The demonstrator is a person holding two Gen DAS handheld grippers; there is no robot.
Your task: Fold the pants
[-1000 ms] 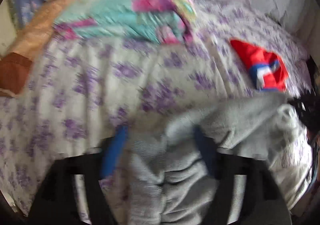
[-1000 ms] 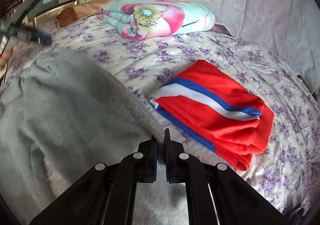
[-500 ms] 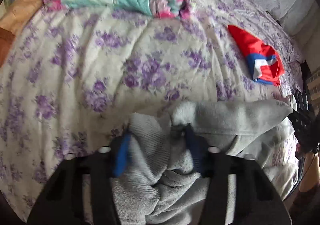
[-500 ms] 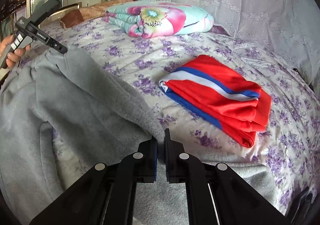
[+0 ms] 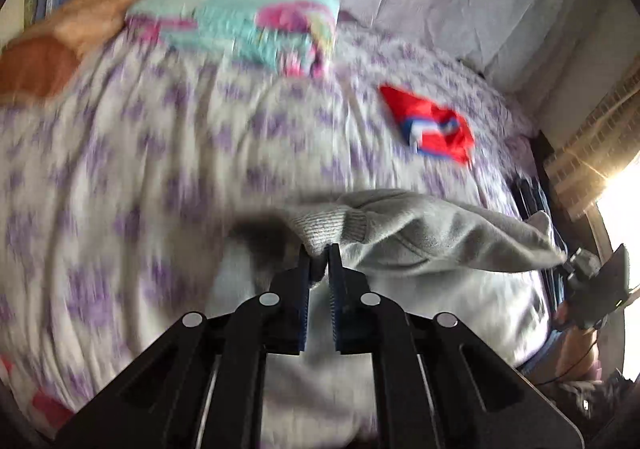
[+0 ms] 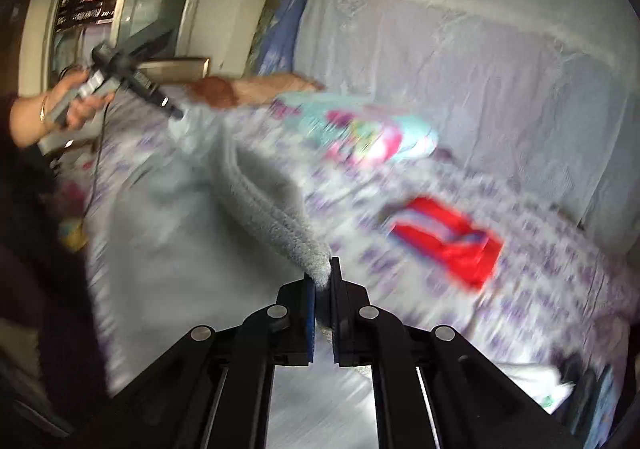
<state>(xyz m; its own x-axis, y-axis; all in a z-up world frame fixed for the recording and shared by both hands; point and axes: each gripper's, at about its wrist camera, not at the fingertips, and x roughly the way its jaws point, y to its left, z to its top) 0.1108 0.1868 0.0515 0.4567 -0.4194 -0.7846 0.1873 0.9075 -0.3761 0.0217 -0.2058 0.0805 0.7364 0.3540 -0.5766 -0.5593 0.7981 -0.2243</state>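
The grey sweatpants (image 5: pixel 432 241) hang stretched between my two grippers above the bed. My left gripper (image 5: pixel 319 249) is shut on the ribbed waistband at one end. My right gripper (image 6: pixel 323 267) is shut on the other end of the waistband of the pants (image 6: pixel 256 193). In the right wrist view the left gripper (image 6: pixel 174 113) shows at upper left, held in a hand, clamping the cloth. In the left wrist view the right gripper (image 5: pixel 568 259) shows at the far right. Both views are blurred by motion.
The bed has a white sheet with purple flowers (image 5: pixel 140 153). A folded red, white and blue garment (image 5: pixel 432 129) lies on it, also in the right wrist view (image 6: pixel 452 245). A folded teal and pink quilt (image 5: pixel 240 25) and an orange pillow (image 5: pixel 60 49) lie at the back.
My left gripper closed on the waistband. Both grippers have lifted the pants up off the bed and pulled them taut; the views now look higher and are blurred.
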